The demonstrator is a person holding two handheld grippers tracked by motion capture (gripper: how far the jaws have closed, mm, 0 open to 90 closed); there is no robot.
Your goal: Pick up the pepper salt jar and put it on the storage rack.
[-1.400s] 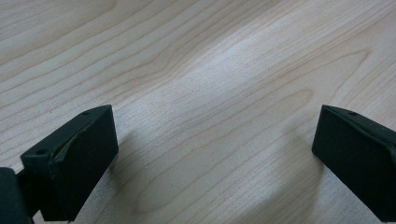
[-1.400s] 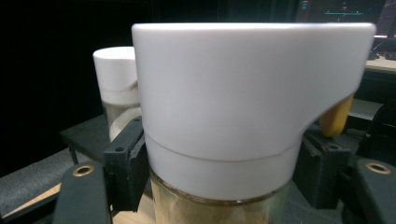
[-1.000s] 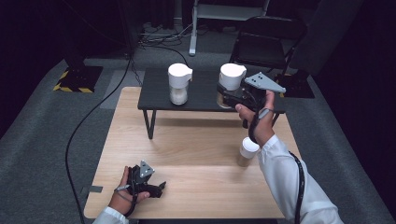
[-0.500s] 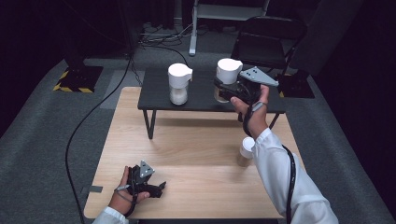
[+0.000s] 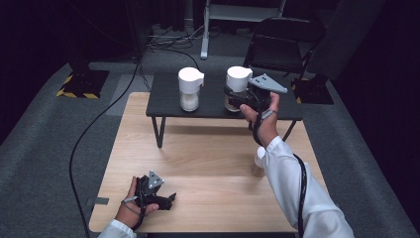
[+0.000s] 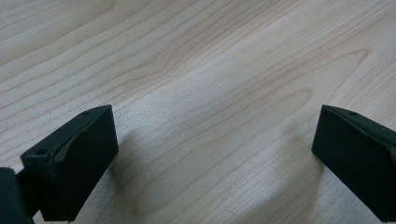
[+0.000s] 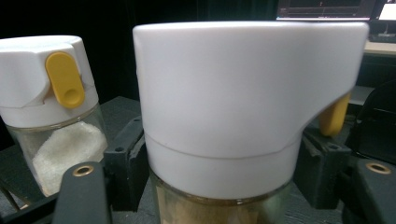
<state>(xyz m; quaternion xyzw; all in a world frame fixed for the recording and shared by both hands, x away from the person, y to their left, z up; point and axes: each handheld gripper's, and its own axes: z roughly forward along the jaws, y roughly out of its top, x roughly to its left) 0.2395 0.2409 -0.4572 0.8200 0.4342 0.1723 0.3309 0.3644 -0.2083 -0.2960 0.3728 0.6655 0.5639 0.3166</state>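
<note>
Upright jar [image 5: 236, 88] in right gripper [image 5: 236, 99]

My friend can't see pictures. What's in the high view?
The right claw grips a white-lidded jar of brownish powder on a low black table, beside a second jar of white grains. The left claw rests open on the wooden table.

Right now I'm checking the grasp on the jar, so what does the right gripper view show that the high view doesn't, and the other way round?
Right gripper view alone: the yellow flip tab on the white-lidded glass jar of white granules, and the brownish fill of the gripped white-capped glass jar. High view alone: the left gripper resting open on the light wooden table, plus a folding chair. Both: the two jars and the right gripper shut on one.
</note>
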